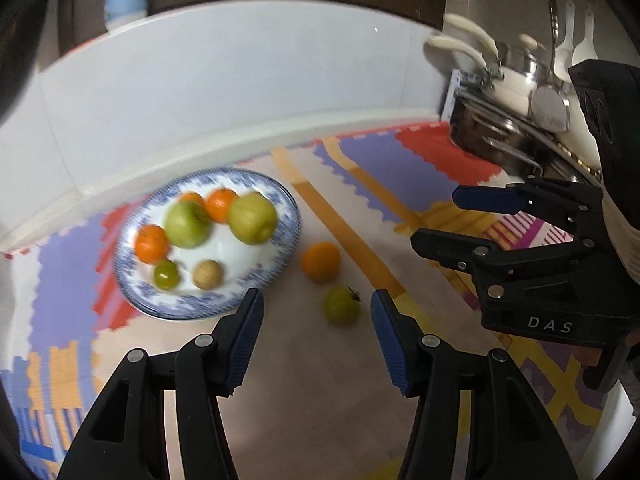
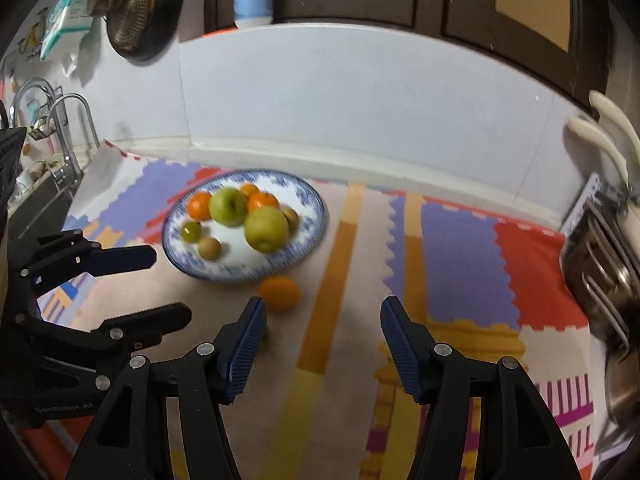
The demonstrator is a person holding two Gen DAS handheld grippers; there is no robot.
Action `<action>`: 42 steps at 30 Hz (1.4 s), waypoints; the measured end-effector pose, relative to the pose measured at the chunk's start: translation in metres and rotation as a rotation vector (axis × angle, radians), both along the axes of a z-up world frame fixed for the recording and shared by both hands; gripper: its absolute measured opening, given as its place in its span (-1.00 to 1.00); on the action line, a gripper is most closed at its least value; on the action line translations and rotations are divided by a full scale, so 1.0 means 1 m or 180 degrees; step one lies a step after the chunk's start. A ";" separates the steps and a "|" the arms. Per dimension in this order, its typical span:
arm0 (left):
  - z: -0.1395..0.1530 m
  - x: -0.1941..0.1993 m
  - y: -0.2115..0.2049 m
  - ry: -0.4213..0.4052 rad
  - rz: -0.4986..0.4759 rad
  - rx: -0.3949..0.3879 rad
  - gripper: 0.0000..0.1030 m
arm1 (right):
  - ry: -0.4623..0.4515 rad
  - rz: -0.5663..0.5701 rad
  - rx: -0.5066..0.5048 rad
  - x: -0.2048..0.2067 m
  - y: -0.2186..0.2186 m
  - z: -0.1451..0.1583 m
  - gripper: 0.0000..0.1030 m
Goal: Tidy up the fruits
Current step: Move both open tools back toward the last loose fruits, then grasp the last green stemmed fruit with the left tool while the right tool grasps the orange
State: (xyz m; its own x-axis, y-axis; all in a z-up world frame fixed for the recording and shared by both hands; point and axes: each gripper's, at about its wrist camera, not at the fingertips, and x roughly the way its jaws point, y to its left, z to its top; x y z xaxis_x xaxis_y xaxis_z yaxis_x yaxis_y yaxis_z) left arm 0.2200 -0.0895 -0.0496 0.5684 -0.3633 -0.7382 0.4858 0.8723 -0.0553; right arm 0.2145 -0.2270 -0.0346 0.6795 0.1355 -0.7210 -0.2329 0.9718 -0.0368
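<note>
A blue-and-white plate holds two green apples, several oranges, a small green fruit and kiwis. On the mat beside it lie a loose orange and a small green fruit, the latter mostly hidden behind my right finger in the right wrist view. My left gripper is open and empty, just short of the small green fruit. My right gripper is open and empty, right of the loose orange. Each gripper shows in the other's view, the right and the left.
A colourful patterned mat covers the counter. A white backsplash runs behind. A rack with pots and utensils stands at the right. A sink with faucet is at the left.
</note>
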 end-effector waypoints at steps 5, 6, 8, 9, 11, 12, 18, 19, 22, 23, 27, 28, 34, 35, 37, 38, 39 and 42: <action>-0.023 0.010 -0.012 0.0183 -0.0086 0.0025 0.04 | 0.0166 -0.0021 -0.0007 0.004 -0.010 -0.025 0.17; -0.028 0.012 -0.014 0.0223 -0.0101 0.0034 0.00 | 0.0196 -0.0025 -0.0005 0.005 -0.012 -0.029 0.17; -0.035 0.015 -0.017 0.0285 -0.0127 0.0050 -0.04 | 0.0244 -0.0023 0.0000 0.007 -0.015 -0.037 0.17; -0.039 0.017 -0.019 0.0323 -0.0133 0.0046 -0.07 | 0.0261 -0.0028 -0.0004 0.008 -0.016 -0.041 0.17; -0.045 0.022 -0.021 0.0394 -0.0122 0.0029 -0.11 | 0.0303 -0.0036 0.0004 0.010 -0.018 -0.047 0.17; -0.047 0.023 -0.022 0.0413 -0.0126 0.0025 -0.14 | 0.0328 -0.0044 0.0011 0.011 -0.019 -0.050 0.17; -0.055 0.030 -0.029 0.0450 -0.0153 0.0052 -0.30 | 0.0389 -0.0063 0.0030 0.015 -0.022 -0.056 0.17; -0.055 0.031 -0.029 0.0454 -0.0156 0.0056 -0.33 | 0.0394 -0.0065 0.0029 0.016 -0.023 -0.057 0.17; -0.056 0.034 -0.029 0.0475 -0.0161 0.0032 -0.44 | 0.0409 -0.0060 0.0045 0.017 -0.022 -0.058 0.17; -0.056 0.035 -0.028 0.0490 -0.0162 0.0019 -0.44 | 0.0414 -0.0057 0.0047 0.017 -0.021 -0.058 0.17; -0.051 0.034 -0.024 0.0491 -0.0115 -0.0010 -0.44 | 0.0433 -0.0007 0.0089 0.019 -0.018 -0.058 0.17; -0.048 0.033 -0.021 0.0480 -0.0074 -0.0008 -0.44 | 0.0438 0.0014 0.0109 0.020 -0.016 -0.058 0.17; -0.033 0.027 0.003 0.0359 0.0202 0.0100 -0.44 | 0.0447 0.0163 0.0115 0.031 0.003 -0.058 0.17; -0.032 0.026 0.008 0.0331 0.0260 0.0127 -0.44 | 0.0449 0.0209 0.0119 0.033 0.008 -0.059 0.17; -0.031 0.027 0.016 0.0306 0.0327 0.0155 -0.44 | 0.0460 0.0283 0.0126 0.038 0.017 -0.060 0.17; -0.031 0.027 0.021 0.0291 0.0378 0.0160 -0.44 | 0.0463 0.0314 0.0132 0.039 0.021 -0.060 0.17; -0.031 0.027 0.024 0.0285 0.0409 0.0166 -0.44 | 0.0462 0.0360 0.0141 0.042 0.026 -0.060 0.17; -0.031 0.029 0.031 0.0286 0.0498 0.0165 -0.44 | 0.0444 0.0411 0.0170 0.048 0.035 -0.060 0.16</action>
State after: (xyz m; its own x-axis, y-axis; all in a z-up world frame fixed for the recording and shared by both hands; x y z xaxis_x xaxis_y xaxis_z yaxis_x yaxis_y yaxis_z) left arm 0.2487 -0.0581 -0.0810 0.5459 -0.2358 -0.8040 0.3392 0.9396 -0.0453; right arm 0.2621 -0.1921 -0.0950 0.5480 0.2557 -0.7965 -0.3551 0.9332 0.0552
